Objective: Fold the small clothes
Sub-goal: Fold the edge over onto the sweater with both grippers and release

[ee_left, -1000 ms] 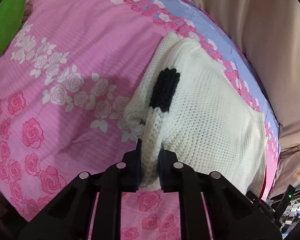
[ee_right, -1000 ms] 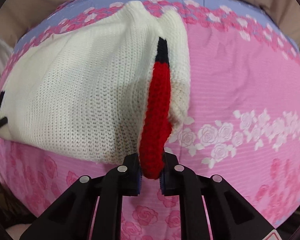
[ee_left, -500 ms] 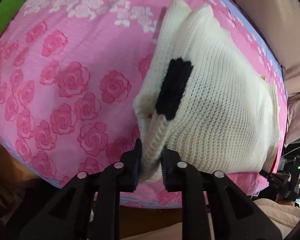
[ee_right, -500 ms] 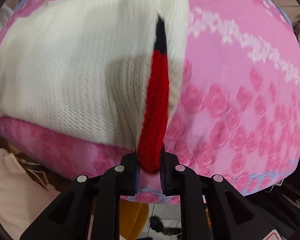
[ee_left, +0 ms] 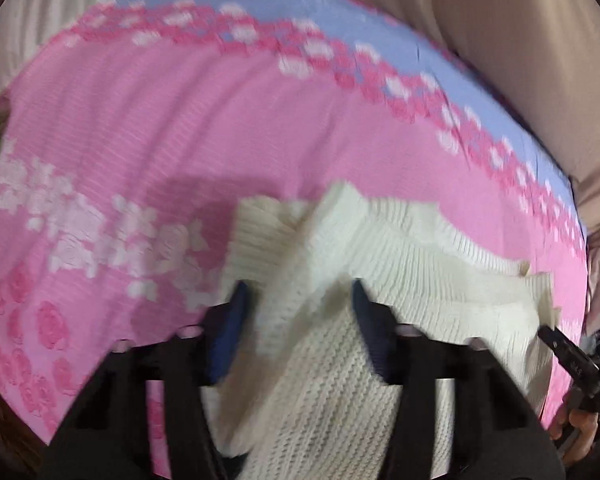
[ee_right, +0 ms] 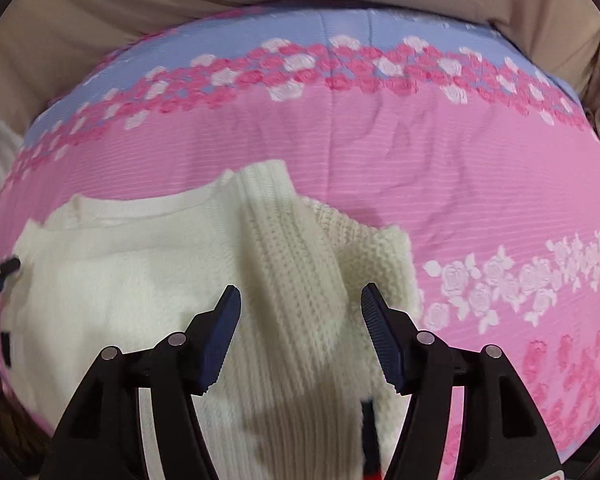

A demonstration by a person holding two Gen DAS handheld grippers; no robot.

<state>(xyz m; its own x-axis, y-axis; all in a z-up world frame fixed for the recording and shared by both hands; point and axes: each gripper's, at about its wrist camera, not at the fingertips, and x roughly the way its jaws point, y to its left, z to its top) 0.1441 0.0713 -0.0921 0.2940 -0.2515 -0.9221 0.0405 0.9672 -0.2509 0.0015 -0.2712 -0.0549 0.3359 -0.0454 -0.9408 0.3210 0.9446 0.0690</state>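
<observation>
A cream knitted sweater is seen lying on a pink rose-printed bedsheet, near the front edge of the bed, with its ribbed hem turned toward the blue border of the sheet. 2 grippers are held over it, 1 at each side.

The jaws of the left gripper are opening; a fold of the knit stands between them, and the blurred view suggests that the pads are no longer pressed on it. The jaws of the right gripper are also opening and are spread wide, with a ribbed sleeve draped loosely between them and touched by neither pad. A hint of red trim is seen at the bottom edge of the right view.

The sweater is judged to be light, soft and limp: no shape will be kept by it when lifted, and any unsupported part will sag and slide. The chunky knit is likely to be gripped well by the ridged pads, though loops could be snagged. A hold is best taken on thick, doubled parts, such as the ribbed hem, a cuff or a shoulder seam, at 2 well-separated corners, so that the panel is carried flat and laid over evenly.
</observation>
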